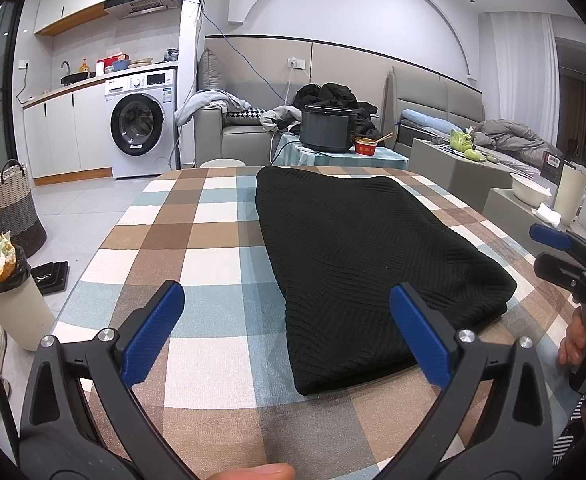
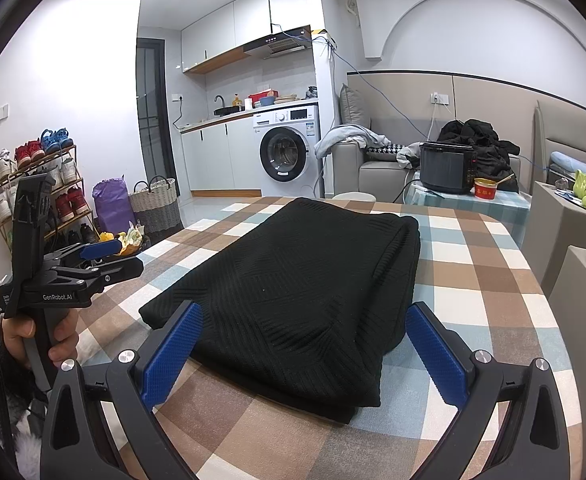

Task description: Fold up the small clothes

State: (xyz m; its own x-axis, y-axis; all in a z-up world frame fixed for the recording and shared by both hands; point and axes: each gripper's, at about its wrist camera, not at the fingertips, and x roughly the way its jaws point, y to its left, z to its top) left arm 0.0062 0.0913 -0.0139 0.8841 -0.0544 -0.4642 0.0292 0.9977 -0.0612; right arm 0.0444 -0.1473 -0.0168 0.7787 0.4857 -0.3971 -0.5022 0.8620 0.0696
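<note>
A black knit garment (image 1: pixel 373 264) lies folded into a thick oblong on the checked tablecloth (image 1: pixel 197 240). My left gripper (image 1: pixel 287 288) hovers open at its near left corner, its right pad over the fabric edge, holding nothing. In the right wrist view the same garment (image 2: pixel 313 280) fills the middle of the table. My right gripper (image 2: pixel 305 309) is open and straddles the near end of the fold without clamping it. Each gripper shows in the other's view: the right gripper (image 1: pixel 537 248) at the right edge, the left gripper (image 2: pixel 129 256) hand-held at the left.
Beyond the table stands a small side table with a dark cooker (image 1: pixel 325 128) and a red bowl (image 1: pixel 365 146). A bin (image 1: pixel 9 292) and a woven basket (image 1: pixel 11 208) stand on the floor to the left. A shoe rack (image 2: pixel 33 188) lines the left wall.
</note>
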